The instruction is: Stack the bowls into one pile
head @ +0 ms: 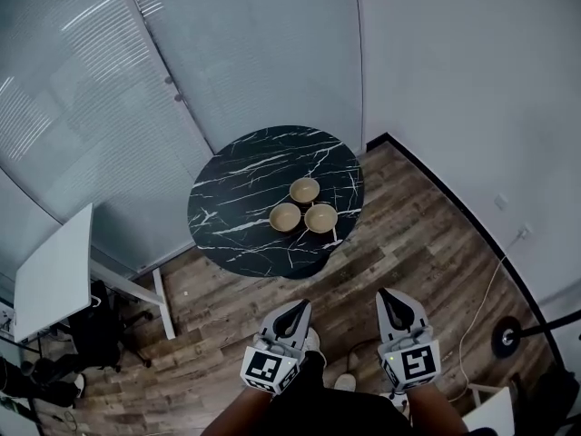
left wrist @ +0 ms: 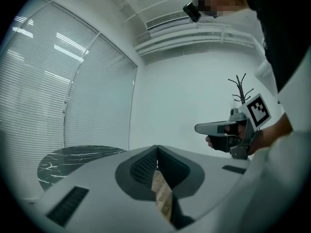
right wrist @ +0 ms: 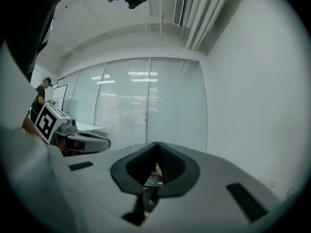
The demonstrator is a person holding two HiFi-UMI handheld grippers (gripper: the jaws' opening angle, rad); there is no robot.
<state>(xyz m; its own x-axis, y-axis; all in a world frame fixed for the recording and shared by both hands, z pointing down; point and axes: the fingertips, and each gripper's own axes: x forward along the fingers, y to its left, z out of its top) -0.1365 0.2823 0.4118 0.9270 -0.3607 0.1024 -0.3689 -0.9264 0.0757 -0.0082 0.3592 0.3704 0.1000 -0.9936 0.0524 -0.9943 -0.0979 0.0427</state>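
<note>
Three tan bowls stand side by side, unstacked, on the round black marble table (head: 236, 198): one at the back (head: 304, 190), one front left (head: 285, 216), one front right (head: 320, 217). Both grippers are held low over the wooden floor, well short of the table. My left gripper (head: 300, 306) is shut and holds nothing; its jaws meet at the tips (left wrist: 156, 149). My right gripper (head: 388, 295) is shut and empty too (right wrist: 157, 145). Each gripper shows in the other's view: the right gripper (left wrist: 206, 128) and the left gripper (right wrist: 99, 142). The table's edge (left wrist: 73, 157) lies left of the left jaws.
A white desk (head: 54, 275) with a black office chair (head: 100, 334) stands at the left. Blinds cover the windows behind the table. A cable (head: 481, 307) and a black stand base (head: 506, 336) lie on the floor at the right. A coat rack (left wrist: 241, 89) stands by the wall.
</note>
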